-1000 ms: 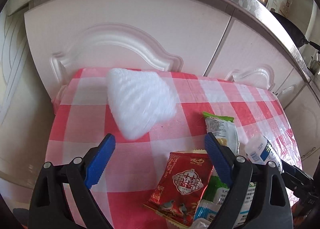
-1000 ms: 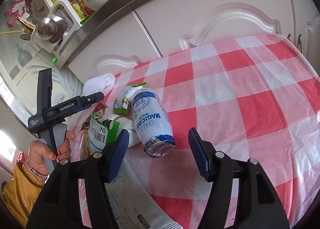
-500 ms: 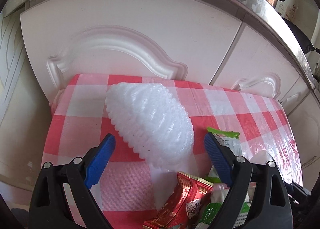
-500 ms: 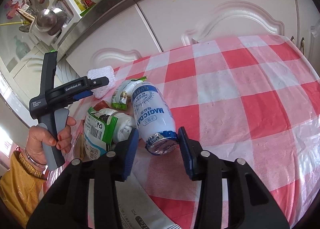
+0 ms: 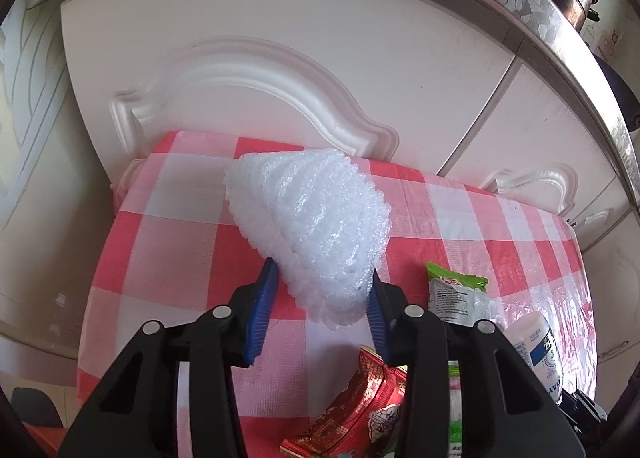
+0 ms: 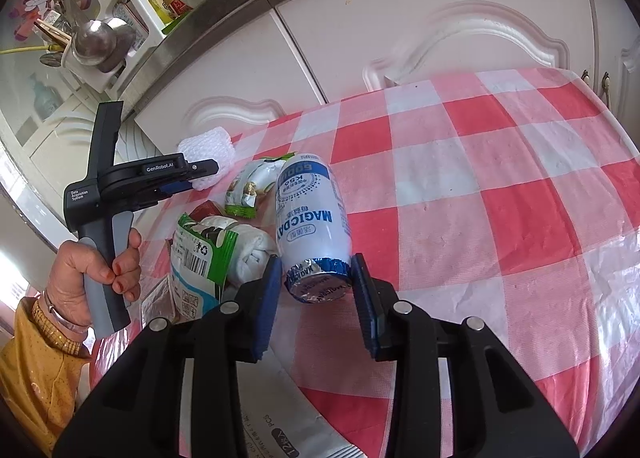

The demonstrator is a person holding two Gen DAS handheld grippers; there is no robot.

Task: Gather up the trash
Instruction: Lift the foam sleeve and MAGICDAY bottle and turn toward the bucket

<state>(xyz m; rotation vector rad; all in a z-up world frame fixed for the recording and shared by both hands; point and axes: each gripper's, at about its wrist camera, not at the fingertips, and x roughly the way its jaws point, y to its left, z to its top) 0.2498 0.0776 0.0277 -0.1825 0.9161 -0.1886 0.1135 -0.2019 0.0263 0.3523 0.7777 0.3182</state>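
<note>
Two grippers, jaws just closed: left gripper [image 5: 322, 294] clamps the white foam net [image 5: 316, 226]; right gripper [image 6: 316, 290] clamps the white bottle [image 6: 310, 226] on the checked tablecloth [image 6: 500, 198].

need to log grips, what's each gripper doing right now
left gripper: just closed on the white foam net.
right gripper: shut on the white bottle, at its foil end.

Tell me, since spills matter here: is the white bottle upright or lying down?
Lying down. The white bottle rests on its side on the checked tablecloth, foil-capped end toward the right gripper, which is shut on it.
</note>
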